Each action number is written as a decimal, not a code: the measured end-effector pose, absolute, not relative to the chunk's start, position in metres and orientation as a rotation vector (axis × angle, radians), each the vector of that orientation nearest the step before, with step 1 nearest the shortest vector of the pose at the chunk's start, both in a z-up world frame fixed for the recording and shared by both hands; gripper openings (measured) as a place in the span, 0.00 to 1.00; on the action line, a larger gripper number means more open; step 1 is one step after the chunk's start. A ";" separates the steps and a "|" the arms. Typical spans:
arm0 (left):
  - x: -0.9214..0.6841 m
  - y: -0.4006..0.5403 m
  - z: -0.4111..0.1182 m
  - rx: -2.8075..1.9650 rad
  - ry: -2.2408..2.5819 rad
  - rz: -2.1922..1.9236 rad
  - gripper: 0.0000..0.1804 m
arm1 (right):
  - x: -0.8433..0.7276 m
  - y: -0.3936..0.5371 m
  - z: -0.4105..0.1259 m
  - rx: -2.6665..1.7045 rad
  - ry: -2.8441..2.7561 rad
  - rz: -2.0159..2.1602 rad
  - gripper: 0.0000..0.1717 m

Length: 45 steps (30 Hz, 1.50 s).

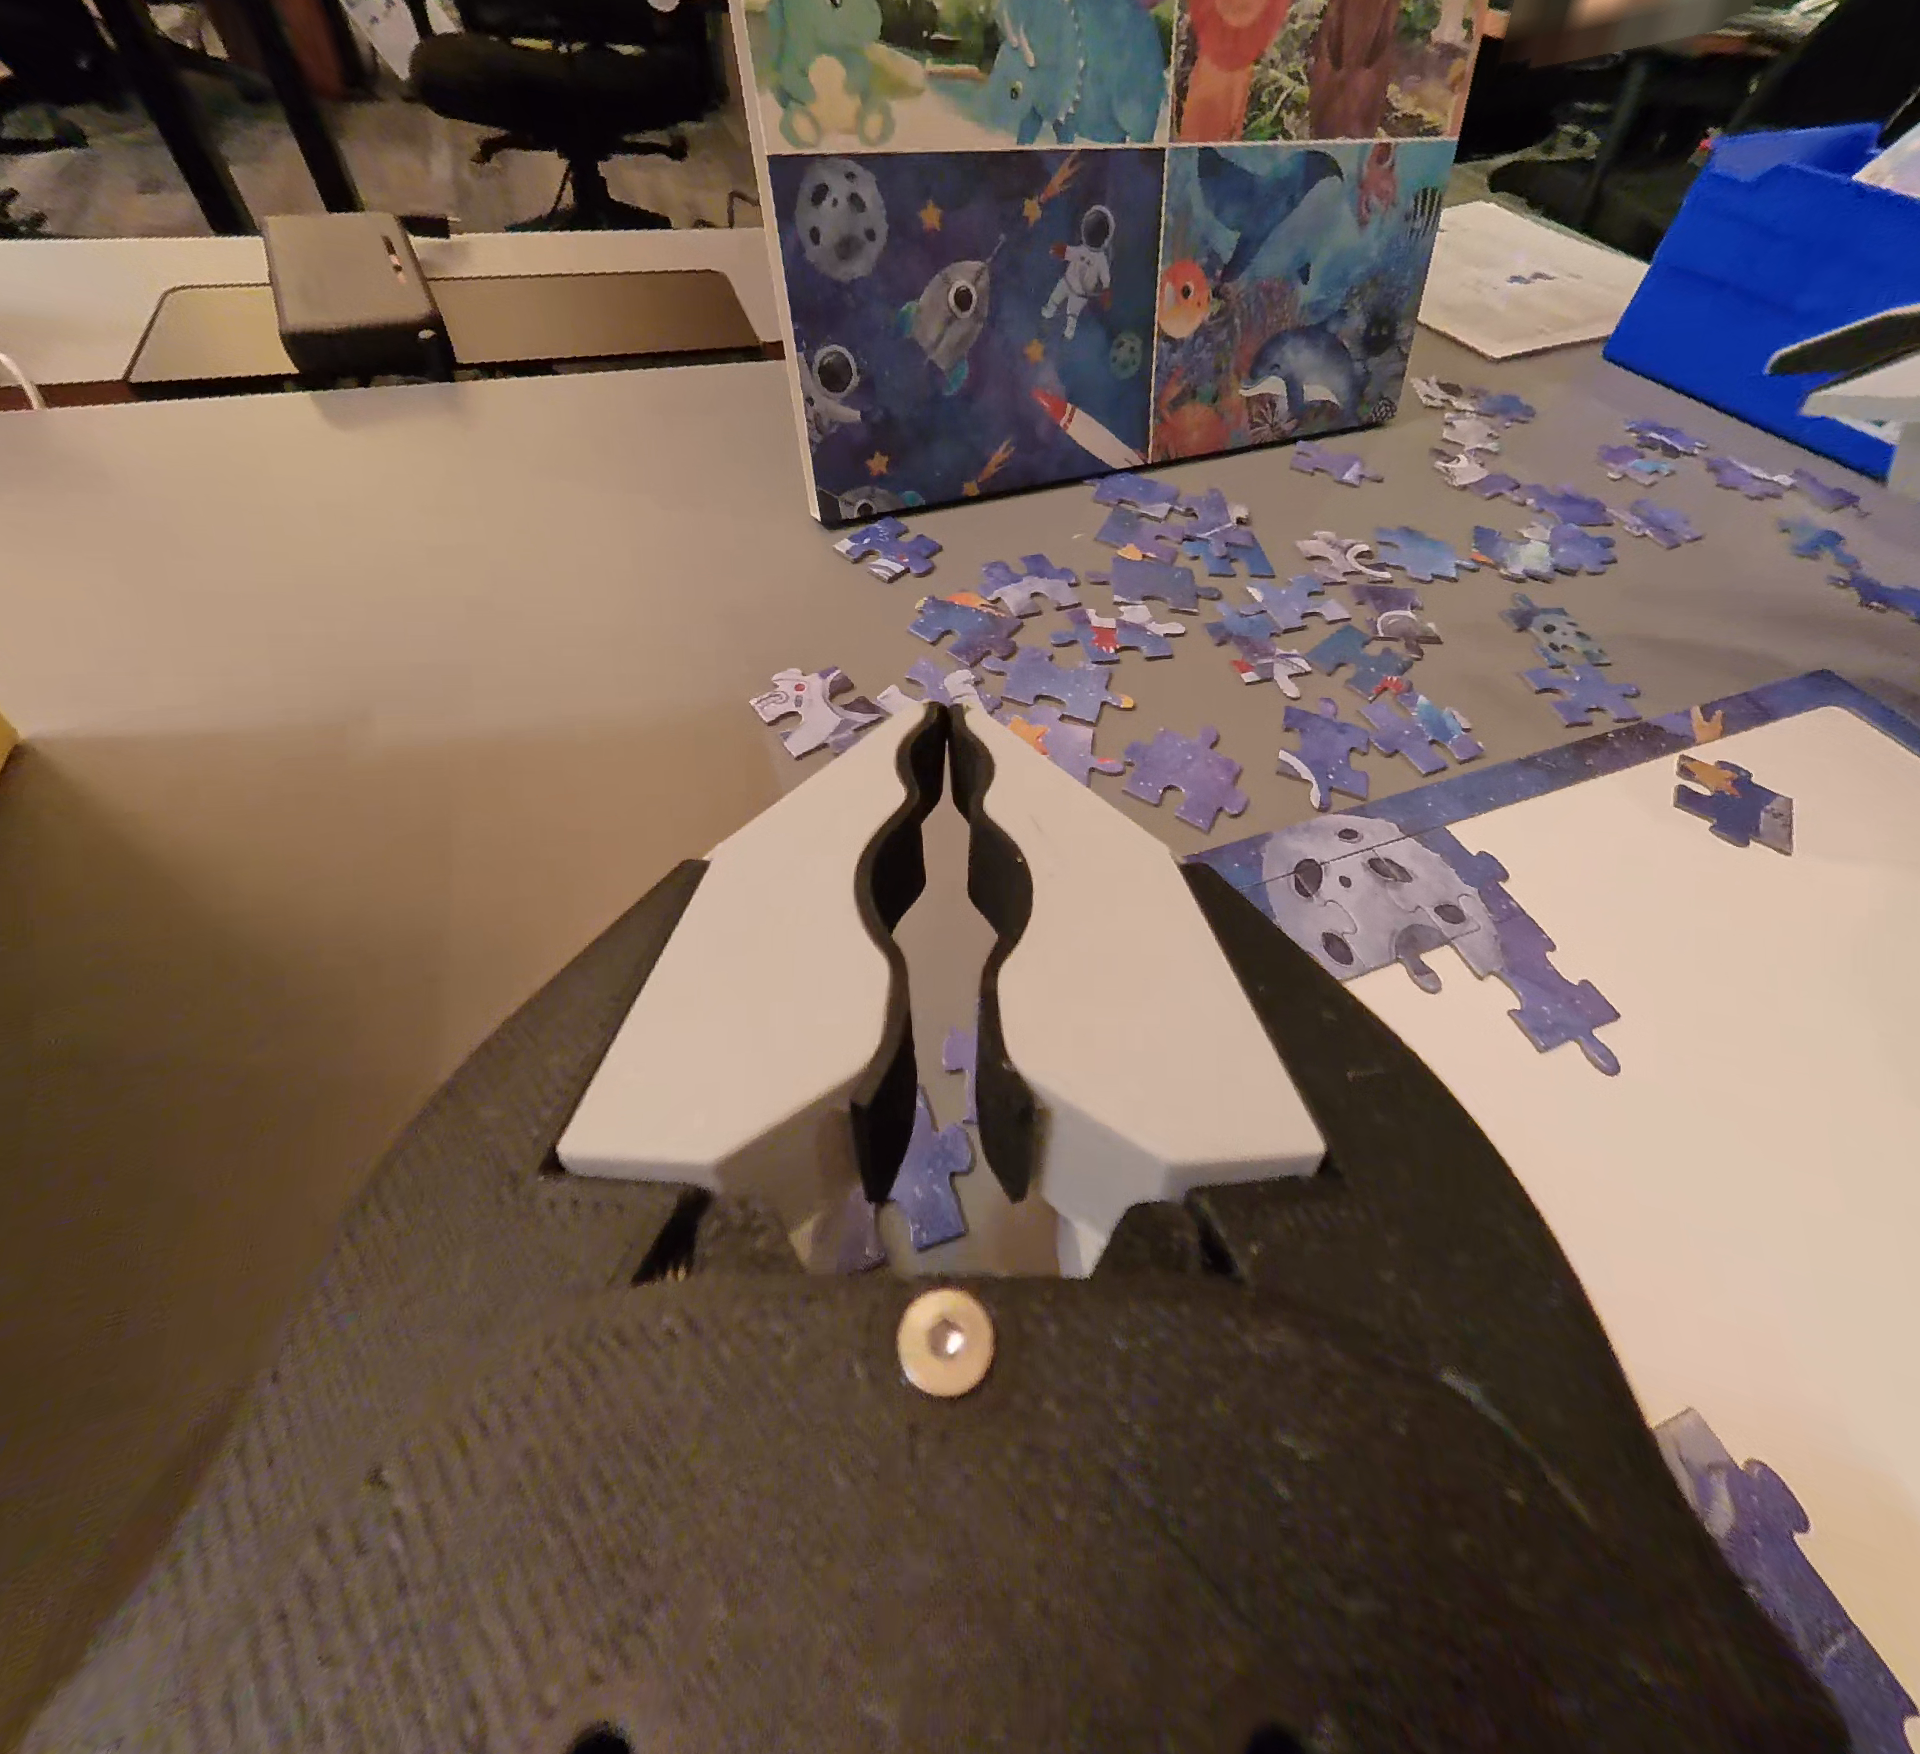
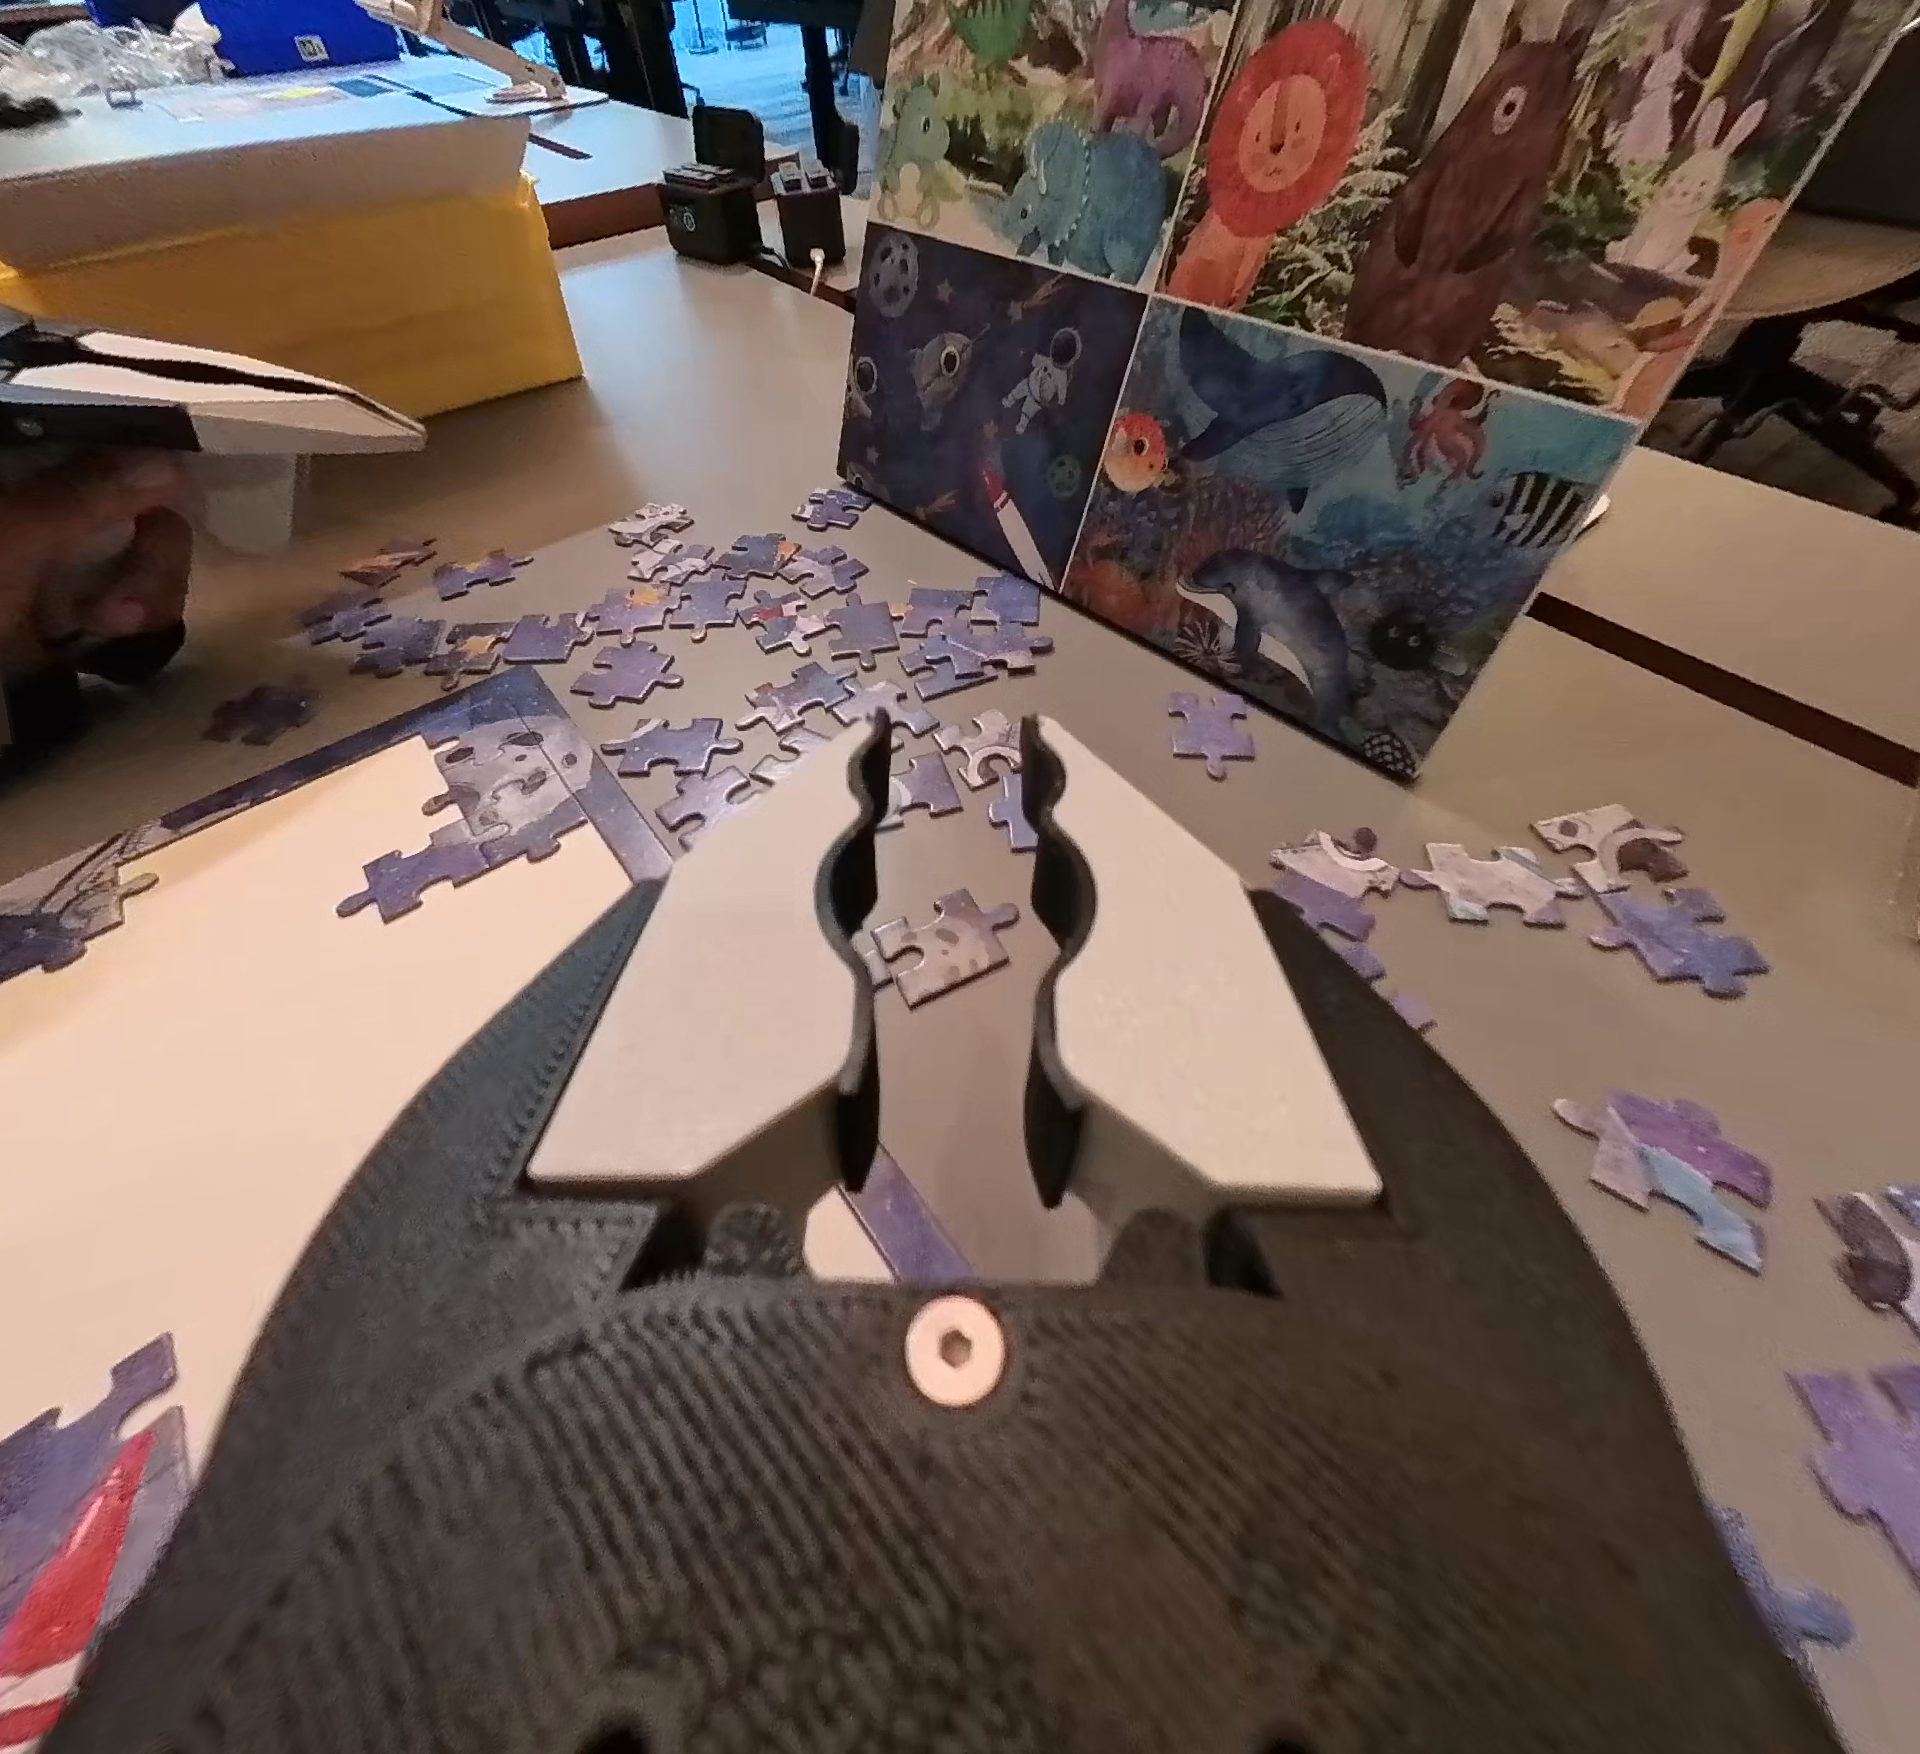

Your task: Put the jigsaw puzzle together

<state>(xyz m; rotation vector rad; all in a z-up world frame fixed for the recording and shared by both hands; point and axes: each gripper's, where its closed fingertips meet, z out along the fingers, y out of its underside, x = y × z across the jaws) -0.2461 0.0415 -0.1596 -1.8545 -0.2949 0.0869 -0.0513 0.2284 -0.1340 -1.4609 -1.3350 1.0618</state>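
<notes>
Left claw (image 1: 948, 717): tips pressed together, nothing visibly pinched, hanging over the near edge of the loose pieces (image 1: 1226, 603) on the grey table (image 1: 364, 561). Nearest to the tips: a pale piece (image 1: 805, 705) just to the left and blue pieces just beyond.

Right claw (image 2: 956, 738): spread, bare, poised above the scatter; a grey cratered piece (image 2: 940, 941) lying flat on the table below the gap, untouched by the pads (image 2: 1049, 790).

Between both claws: white puzzle board (image 1: 1662, 1133) with dark blue border, a moon section (image 1: 1361, 883) already joined at its corner, one piece (image 1: 1730, 798) lying loose on the white.

Behind the scatter: picture box (image 1: 1101, 177) standing upright. Farther right: blue bin (image 1: 1766, 291). At left in the right wrist view: yellow block (image 2: 312, 291) and the other claw in profile.
</notes>
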 end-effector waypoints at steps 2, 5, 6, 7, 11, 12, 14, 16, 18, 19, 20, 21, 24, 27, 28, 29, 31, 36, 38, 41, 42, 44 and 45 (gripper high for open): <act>-0.245 0.040 -0.157 -1.838 -0.283 0.101 0.00 | -0.053 0.227 -0.139 -1.466 -1.347 1.056 0.13; -0.248 0.039 -0.155 -1.828 -0.281 0.115 0.00 | -0.057 0.224 -0.146 -1.474 -1.367 1.058 0.14; -0.248 0.039 -0.156 -1.831 -0.283 0.103 0.00 | -0.058 0.222 -0.148 -1.476 -1.375 1.063 0.14; -0.248 0.039 -0.155 -1.828 -0.286 0.099 0.00 | -0.059 0.220 -0.150 -1.478 -1.384 1.066 0.13; -0.253 0.037 -0.155 -1.819 -0.316 0.133 0.00 | -0.062 0.215 -0.155 -1.474 -1.415 1.055 0.14; -0.254 0.037 -0.155 -1.821 -0.322 0.138 0.00 | -0.062 0.214 -0.155 -1.470 -1.417 1.052 0.13; -0.256 0.036 -0.155 -1.818 -0.333 0.154 0.00 | -0.062 0.212 -0.154 -1.464 -1.418 1.053 0.14; -0.258 0.036 -0.154 -1.812 -0.341 0.172 0.00 | -0.063 0.211 -0.153 -1.461 -1.418 1.060 0.14; -0.260 0.035 -0.153 -1.808 -0.345 0.189 0.00 | -0.063 0.210 -0.152 -1.460 -1.418 1.063 0.14; -0.261 0.034 -0.153 -1.804 -0.348 0.200 0.00 | -0.063 0.209 -0.152 -1.459 -1.419 1.064 0.14; -0.263 0.033 -0.152 -1.798 -0.352 0.212 0.00 | -0.063 0.209 -0.152 -1.458 -1.418 1.063 0.14; -0.265 0.032 -0.151 -1.789 -0.359 0.223 0.00 | -0.063 0.209 -0.151 -1.456 -1.416 1.062 0.14; -0.267 0.029 -0.146 -1.759 -0.376 0.232 0.00 | -0.062 0.211 -0.148 -1.450 -1.402 1.061 0.14; -0.269 0.028 -0.143 -1.746 -0.381 0.241 0.00 | -0.059 0.216 -0.143 -1.443 -1.370 1.052 0.13; -0.269 0.027 -0.143 -1.742 -0.380 0.246 0.00 | -0.058 0.220 -0.140 -1.439 -1.352 1.045 0.14; -0.269 0.027 -0.142 -1.739 -0.378 0.250 0.00 | -0.056 0.223 -0.136 -1.435 -1.332 1.040 0.13; -0.268 0.027 -0.142 -1.739 -0.375 0.254 0.00 | -0.051 0.231 -0.129 -1.429 -1.285 1.032 0.14; -0.267 0.028 -0.143 -1.743 -0.368 0.246 0.00 | -0.033 0.258 -0.110 -1.419 -1.179 0.972 0.14; -0.266 0.029 -0.144 -1.748 -0.363 0.239 0.00 | -0.021 0.273 -0.103 -1.414 -1.138 0.919 0.15; -0.265 0.030 -0.144 -1.754 -0.355 0.236 0.00 | -0.005 0.290 -0.096 -1.423 -1.072 0.888 0.14; -0.264 0.030 -0.144 -1.755 -0.353 0.237 0.00 | -0.001 0.294 -0.096 -1.432 -1.056 0.897 0.14; -0.264 0.030 -0.145 -1.757 -0.349 0.237 0.00 | 0.004 0.300 -0.096 -1.449 -1.026 0.924 0.14; -0.264 0.030 -0.145 -1.757 -0.347 0.237 0.00 | 0.006 0.302 -0.096 -1.455 -1.014 0.941 0.14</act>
